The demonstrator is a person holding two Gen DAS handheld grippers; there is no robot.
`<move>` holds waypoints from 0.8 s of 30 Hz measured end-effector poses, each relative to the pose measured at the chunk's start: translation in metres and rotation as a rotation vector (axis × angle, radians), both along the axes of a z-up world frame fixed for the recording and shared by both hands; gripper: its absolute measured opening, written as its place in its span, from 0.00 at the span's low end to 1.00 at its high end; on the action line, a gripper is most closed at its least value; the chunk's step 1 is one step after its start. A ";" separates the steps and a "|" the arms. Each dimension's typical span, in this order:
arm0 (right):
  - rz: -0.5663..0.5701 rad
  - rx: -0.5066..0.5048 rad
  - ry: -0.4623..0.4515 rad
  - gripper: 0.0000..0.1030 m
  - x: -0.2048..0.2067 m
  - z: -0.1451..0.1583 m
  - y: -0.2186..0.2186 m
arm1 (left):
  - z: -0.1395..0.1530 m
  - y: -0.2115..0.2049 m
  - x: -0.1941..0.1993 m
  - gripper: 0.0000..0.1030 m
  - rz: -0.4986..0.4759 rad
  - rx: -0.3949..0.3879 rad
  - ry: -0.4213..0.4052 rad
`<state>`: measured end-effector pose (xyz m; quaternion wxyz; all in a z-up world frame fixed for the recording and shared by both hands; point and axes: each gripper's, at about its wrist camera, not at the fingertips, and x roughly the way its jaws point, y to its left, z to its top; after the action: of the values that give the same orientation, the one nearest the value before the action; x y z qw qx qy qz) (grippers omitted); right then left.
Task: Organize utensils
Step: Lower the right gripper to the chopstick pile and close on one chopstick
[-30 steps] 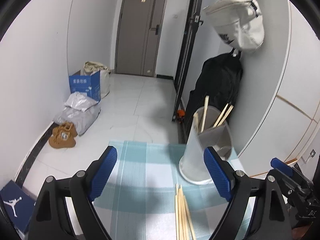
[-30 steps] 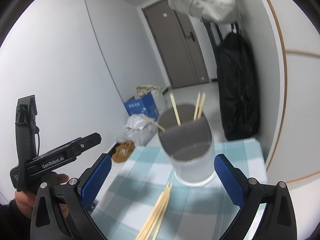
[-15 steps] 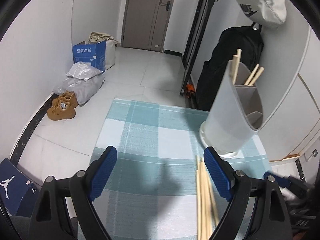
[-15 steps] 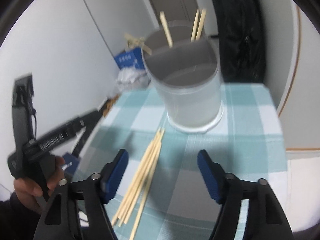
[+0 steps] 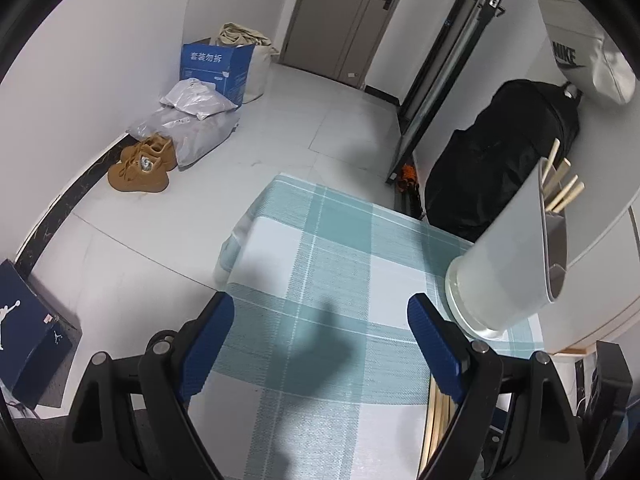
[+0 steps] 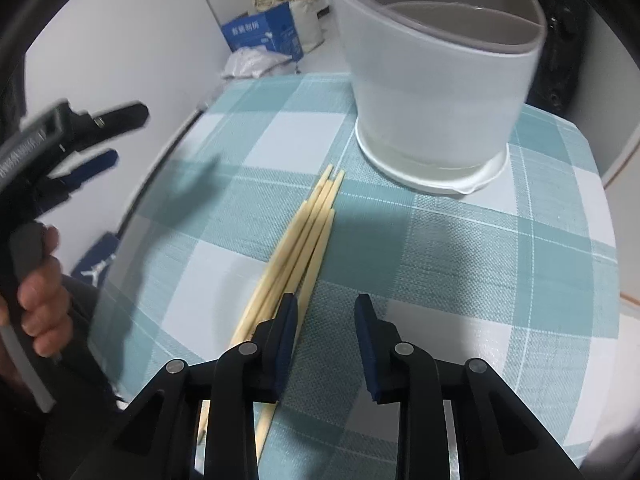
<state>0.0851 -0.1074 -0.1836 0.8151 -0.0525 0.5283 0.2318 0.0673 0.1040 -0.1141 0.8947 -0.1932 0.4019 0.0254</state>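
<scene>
Right gripper (image 6: 326,312) jaws closing, empty; beside chopsticks (image 6: 300,240)

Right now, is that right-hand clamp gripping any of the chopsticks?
No: the right gripper has been closing, but its pads are empty, with the chopsticks beside its left finger.

- A teal-and-white checked tablecloth (image 5: 320,248) covers the counter.
- A pair of tan shoes (image 5: 142,164) sits on the pale tiled floor (image 5: 328,120) by the left wall.
- Grey plastic parcels (image 5: 192,120) lie heaped just beside the shoes.
- A blue cardboard box (image 5: 216,66) with white lettering stands behind the parcels; a cream cloth bag (image 5: 252,56) is right behind it.
- A dark blue shoebox (image 5: 28,336) with a white jumping figure lies at the lower left.
- A grey door (image 5: 352,16) closes the far end of the hall.
- A black bag (image 5: 500,160) leans against the right wall.
- A white bag (image 5: 580,64) with a Nike logo hangs above it.
</scene>
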 end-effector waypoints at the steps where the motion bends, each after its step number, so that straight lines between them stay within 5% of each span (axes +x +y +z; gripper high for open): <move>1: 0.007 -0.016 -0.002 0.25 0.001 -0.001 0.003 | 0.001 0.000 -0.001 0.83 0.001 0.000 -0.001; 10: 0.010 -0.189 -0.036 0.19 0.011 -0.003 0.032 | 0.007 0.005 -0.003 0.83 0.007 0.017 -0.028; 24: -0.069 -0.159 -0.035 0.18 0.037 -0.002 0.041 | 0.003 0.020 0.000 0.83 0.039 -0.003 0.000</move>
<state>0.1226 -0.0661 -0.1856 0.8251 -0.1028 0.5320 0.1599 0.0674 0.1241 -0.1112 0.8937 -0.2024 0.3982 0.0422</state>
